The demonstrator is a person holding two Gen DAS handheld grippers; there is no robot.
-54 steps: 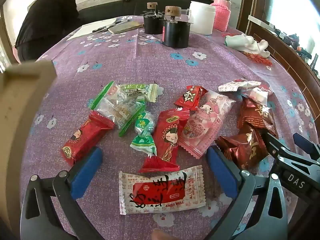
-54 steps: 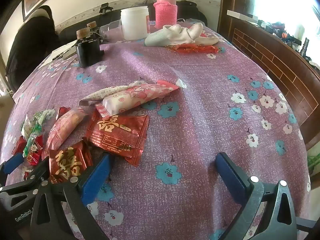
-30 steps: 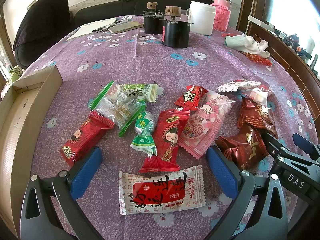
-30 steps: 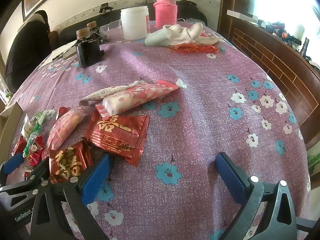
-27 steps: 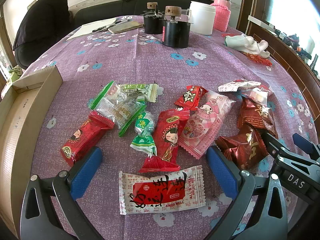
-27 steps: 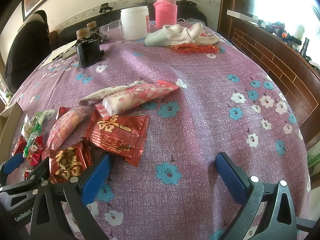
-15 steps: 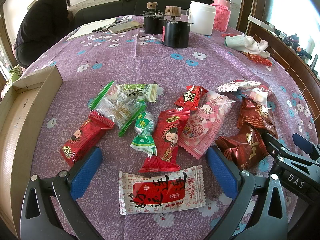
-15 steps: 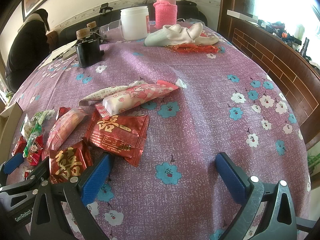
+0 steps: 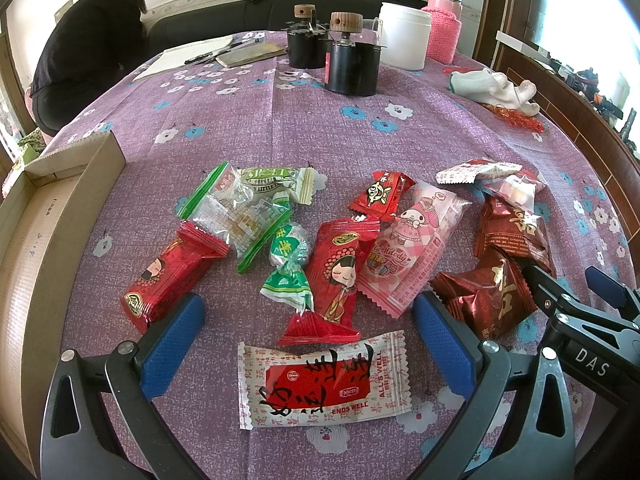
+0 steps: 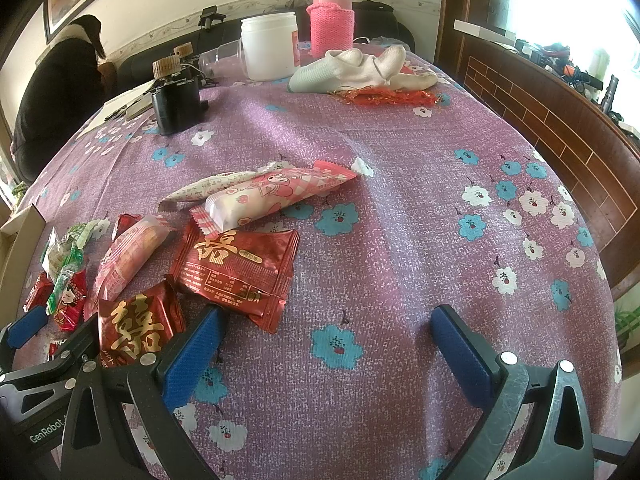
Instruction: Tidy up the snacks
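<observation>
Both grippers stood wide apart, empty. Between the left gripper's (image 9: 308, 330) jaws lay a white-and-red packet (image 9: 322, 383); the other snacks (image 9: 336, 264), red, green, pink, were scattered just ahead. The right gripper (image 10: 326, 336) framed bare cloth (image 10: 400, 240).

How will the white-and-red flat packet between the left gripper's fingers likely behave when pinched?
The white-and-red packet lies flat on the tablecloth, so probably light and thin. Its glossy film looks slippery and may crinkle or bend.

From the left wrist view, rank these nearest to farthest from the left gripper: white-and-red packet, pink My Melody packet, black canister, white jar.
1. White-and-red packet, between the left gripper's open fingers.
2. Pink My Melody packet, ahead, slightly right.
3. Black canister, mid-table.
4. White jar, behind it, right.
</observation>
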